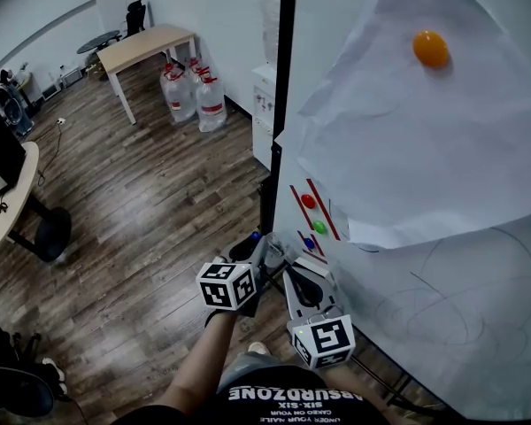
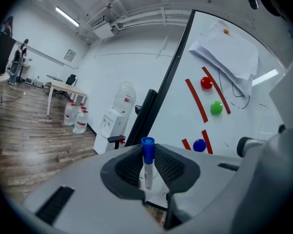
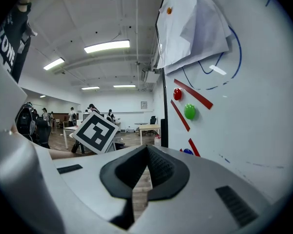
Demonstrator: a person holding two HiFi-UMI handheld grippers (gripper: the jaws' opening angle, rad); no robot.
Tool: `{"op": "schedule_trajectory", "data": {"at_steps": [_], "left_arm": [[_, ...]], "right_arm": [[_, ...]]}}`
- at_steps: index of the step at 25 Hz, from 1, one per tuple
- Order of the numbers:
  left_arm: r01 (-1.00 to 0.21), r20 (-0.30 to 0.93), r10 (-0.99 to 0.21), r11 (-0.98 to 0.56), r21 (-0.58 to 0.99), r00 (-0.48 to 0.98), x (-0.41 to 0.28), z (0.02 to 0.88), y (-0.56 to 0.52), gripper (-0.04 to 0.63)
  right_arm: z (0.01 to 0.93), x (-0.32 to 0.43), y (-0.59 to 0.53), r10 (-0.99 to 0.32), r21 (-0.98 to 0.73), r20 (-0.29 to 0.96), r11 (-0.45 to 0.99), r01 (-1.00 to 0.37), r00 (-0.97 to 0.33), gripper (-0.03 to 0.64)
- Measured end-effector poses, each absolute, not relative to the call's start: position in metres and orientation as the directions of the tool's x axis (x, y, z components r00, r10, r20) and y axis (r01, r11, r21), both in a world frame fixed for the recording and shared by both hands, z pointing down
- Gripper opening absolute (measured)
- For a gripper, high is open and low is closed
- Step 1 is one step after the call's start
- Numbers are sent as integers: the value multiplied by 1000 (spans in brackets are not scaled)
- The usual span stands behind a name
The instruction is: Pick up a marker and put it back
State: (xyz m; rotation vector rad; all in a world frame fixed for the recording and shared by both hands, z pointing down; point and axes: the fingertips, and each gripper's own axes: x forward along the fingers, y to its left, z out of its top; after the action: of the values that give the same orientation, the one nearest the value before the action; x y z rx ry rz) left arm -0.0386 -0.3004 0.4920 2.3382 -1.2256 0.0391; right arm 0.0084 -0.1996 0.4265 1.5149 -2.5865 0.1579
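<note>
A white marker with a blue cap [image 2: 147,164] stands upright between the jaws of my left gripper [image 2: 147,156], which is shut on it. In the head view the left gripper [image 1: 264,255] is held just left of the whiteboard's [image 1: 451,273] lower corner, and the marker's blue cap [image 1: 255,235] pokes up from it. My right gripper [image 1: 303,283] hangs beside it, lower and nearer the board. Its jaws meet at the tips in the right gripper view [image 3: 147,150] with nothing between them.
On the whiteboard are red [image 1: 308,201], green [image 1: 319,227] and blue [image 1: 310,243] magnets, red tape strips and pen scribbles. An orange magnet [image 1: 430,49] pins a large paper sheet [image 1: 425,149]. Water bottles [image 1: 195,96], a dispenser [image 1: 265,118] and a table [image 1: 146,47] stand behind.
</note>
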Motion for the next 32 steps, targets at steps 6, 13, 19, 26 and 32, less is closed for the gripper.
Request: {"op": "schedule_trajectory", "data": {"at_steps": [6,13,19,26,32], "left_arm": [[-783,205,-789,-467,412,578,-44,466,-295,74],[-794,158,-814,-470,387,559,-48,437,-284,74],[-794,118,-825,-478,376,553,-50,416,-274,74],[-793,95,-830,-483,372,550,-55,403,-258,74],[-790,83,-834,-480,381,546,-62,402,-242,74]], "right_arm": [[423,11,-196,-854,-35,171,493,-869,-491,-3],[426,14,-190,-851,-54,167,496,-867,-498,-3],[424,14,-185,-851,-56,159,499,-865,-501,-3],[421,11,-175,-849,-55,151,504,-862,-506,-3],[421,12,-168,-852,-67,142,500,-863,-504,-3]]}}
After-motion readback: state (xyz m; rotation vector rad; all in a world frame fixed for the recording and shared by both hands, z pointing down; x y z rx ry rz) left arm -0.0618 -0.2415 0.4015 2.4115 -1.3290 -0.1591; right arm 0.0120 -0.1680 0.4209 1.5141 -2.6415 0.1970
